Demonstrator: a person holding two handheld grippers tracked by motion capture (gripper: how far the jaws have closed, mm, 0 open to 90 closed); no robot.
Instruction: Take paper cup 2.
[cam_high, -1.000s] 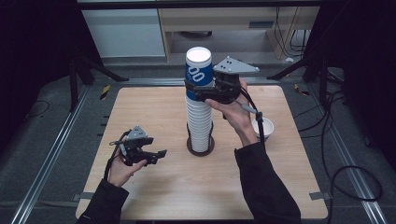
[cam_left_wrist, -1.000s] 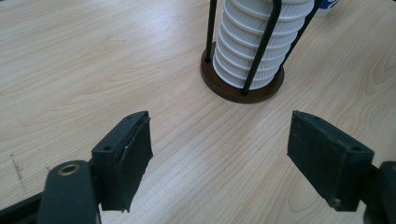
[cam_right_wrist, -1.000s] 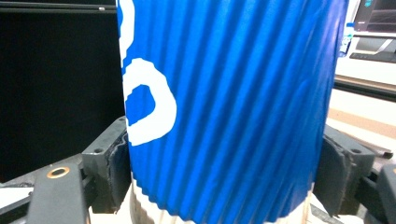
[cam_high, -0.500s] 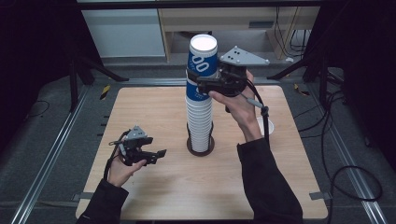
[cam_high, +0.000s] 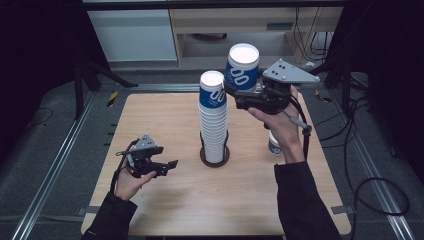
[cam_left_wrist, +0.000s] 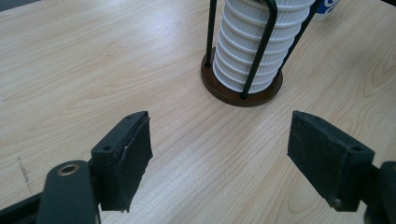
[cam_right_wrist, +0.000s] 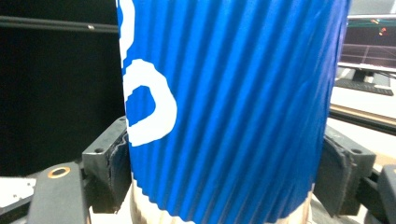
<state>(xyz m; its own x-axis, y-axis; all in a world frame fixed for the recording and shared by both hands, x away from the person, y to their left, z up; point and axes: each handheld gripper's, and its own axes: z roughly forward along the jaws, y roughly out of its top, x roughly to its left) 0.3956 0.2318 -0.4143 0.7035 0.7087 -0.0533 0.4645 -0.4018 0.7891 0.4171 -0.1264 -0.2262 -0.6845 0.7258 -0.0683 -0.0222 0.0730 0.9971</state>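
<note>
So I've got the blue ribbed paper cup with white lettering (cam_high: 242, 66) clamped between my right gripper (cam_high: 239, 91) jaws, upright, up in the air just right of the tall stack of matching paper cups (cam_high: 213, 120). That stack sits in a dark wire holder with a round base (cam_high: 215, 156) mid light wooden table (cam_high: 165, 115). My left gripper (cam_high: 169, 165) is low over the table, jaws wide apart, holding nothing.
</note>
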